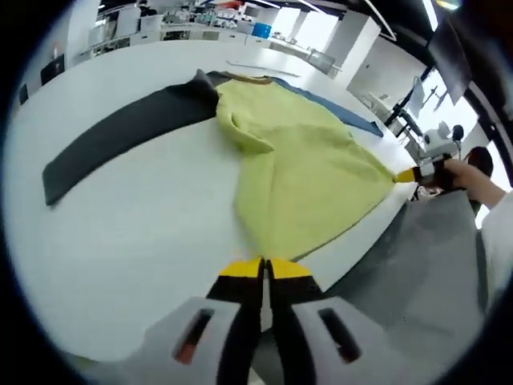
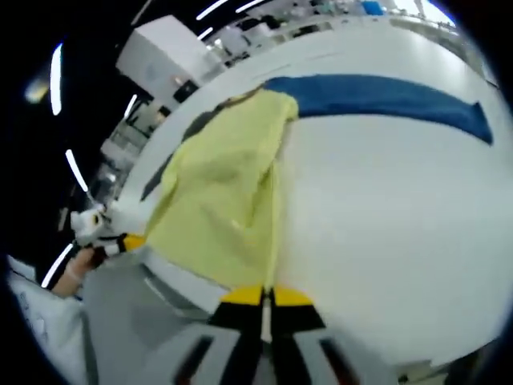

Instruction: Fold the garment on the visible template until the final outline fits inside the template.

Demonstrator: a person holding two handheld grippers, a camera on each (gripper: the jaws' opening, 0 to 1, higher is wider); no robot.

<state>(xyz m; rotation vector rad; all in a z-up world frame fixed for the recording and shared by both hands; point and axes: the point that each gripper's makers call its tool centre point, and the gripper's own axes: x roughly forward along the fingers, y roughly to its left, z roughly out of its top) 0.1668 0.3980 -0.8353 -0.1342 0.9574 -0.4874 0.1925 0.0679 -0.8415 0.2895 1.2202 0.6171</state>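
Observation:
A yellow garment (image 1: 304, 168) lies spread on the white table (image 1: 144, 233), its collar at the far end and one sleeve folded in. My left gripper (image 1: 264, 269) is shut on the near hem corner at the table edge. At the right, my right gripper (image 1: 405, 174) pinches the other hem corner. In the right gripper view the same garment (image 2: 224, 200) runs away from my right gripper (image 2: 264, 298), which is shut on its hem. The left gripper (image 2: 132, 239) holds the hem's far-left corner. A dark grey strip (image 1: 120, 132) and a blue strip (image 2: 385, 96) lie under the garment, spreading out from the collar.
The table edge (image 2: 184, 281) runs just under both grippers. A person's hand (image 1: 473, 172) holds the right gripper, with grey clothing (image 1: 433, 249) below it. Benches and equipment (image 1: 200, 20) stand beyond the table's far side.

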